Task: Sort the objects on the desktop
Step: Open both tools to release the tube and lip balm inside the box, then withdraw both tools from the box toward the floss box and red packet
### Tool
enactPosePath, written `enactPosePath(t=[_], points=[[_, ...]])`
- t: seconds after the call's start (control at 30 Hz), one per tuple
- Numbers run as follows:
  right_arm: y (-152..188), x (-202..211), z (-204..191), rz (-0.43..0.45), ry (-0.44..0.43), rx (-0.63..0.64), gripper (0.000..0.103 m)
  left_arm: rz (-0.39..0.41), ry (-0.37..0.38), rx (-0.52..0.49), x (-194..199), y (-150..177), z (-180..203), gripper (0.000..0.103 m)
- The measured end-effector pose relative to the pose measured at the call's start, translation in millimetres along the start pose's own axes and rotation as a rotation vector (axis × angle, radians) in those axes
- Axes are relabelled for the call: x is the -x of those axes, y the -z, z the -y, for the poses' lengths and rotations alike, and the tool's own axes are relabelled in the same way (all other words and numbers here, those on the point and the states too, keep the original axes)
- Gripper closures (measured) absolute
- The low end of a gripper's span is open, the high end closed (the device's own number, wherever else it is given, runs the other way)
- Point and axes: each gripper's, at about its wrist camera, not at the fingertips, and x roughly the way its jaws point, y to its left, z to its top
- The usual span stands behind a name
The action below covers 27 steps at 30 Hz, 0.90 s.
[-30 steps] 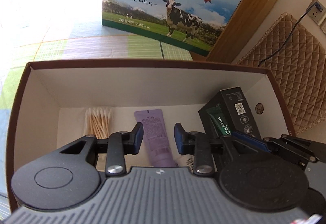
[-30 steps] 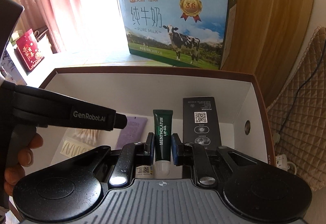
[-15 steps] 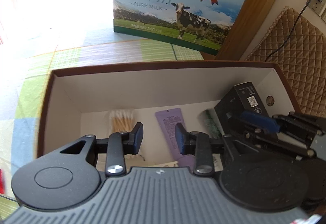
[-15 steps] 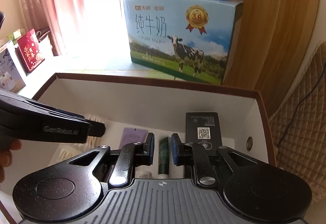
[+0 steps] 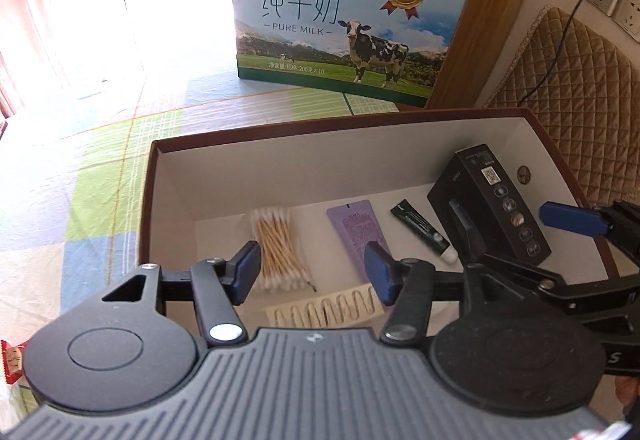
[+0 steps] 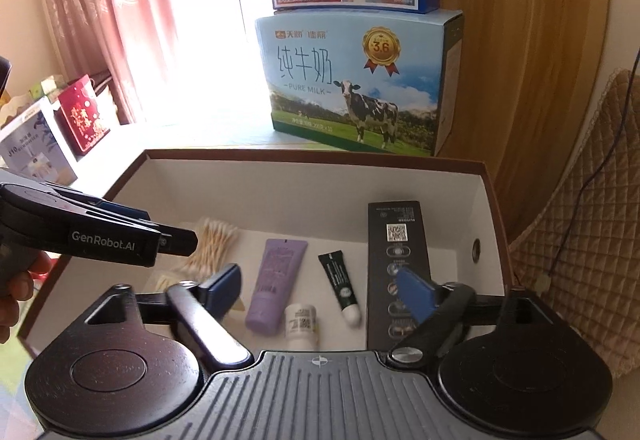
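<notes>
Since a second ago the right gripper (image 6: 320,290) has let go of the green tube (image 6: 340,282), which now lies flat in the box (image 6: 316,160) between the purple tube (image 6: 276,272) and the black carton (image 6: 398,272). Both it and the left gripper (image 5: 312,272) hover spread wide and empty over the near edge. Risk, as I judge it: a careless withdrawal could clip the small white jar (image 6: 302,324) or the near wall and scatter the row.
</notes>
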Motion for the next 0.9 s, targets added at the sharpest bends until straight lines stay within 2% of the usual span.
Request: enactPosePath(t=[0.1, 0.3, 0.47, 0.77, 0.9], points=[[4, 10, -2, 0.005, -0.005, -0.012, 0.010, 0.013, 0.003, -0.013, 12, 4, 2, 0.040], [11, 28, -10, -0.003, -0.019, -0.034, 0.003, 0.045, -0.001, -0.031, 37, 13, 6, 0.034], [16, 43, -16, 0.000, -0.014, -0.059, 0.002, 0.067, -0.026, -0.031, 58, 24, 5, 0.024], [28, 69, -29, 0.019, -0.020, -0.098, 0.002, 0.090, -0.073, -0.038, 92, 52, 0, 0.020], [37, 78, -37, 0.017, -0.019, -0.119, 0.002, 0.073, -0.092, -0.033, 103, 68, -5, 0.018]])
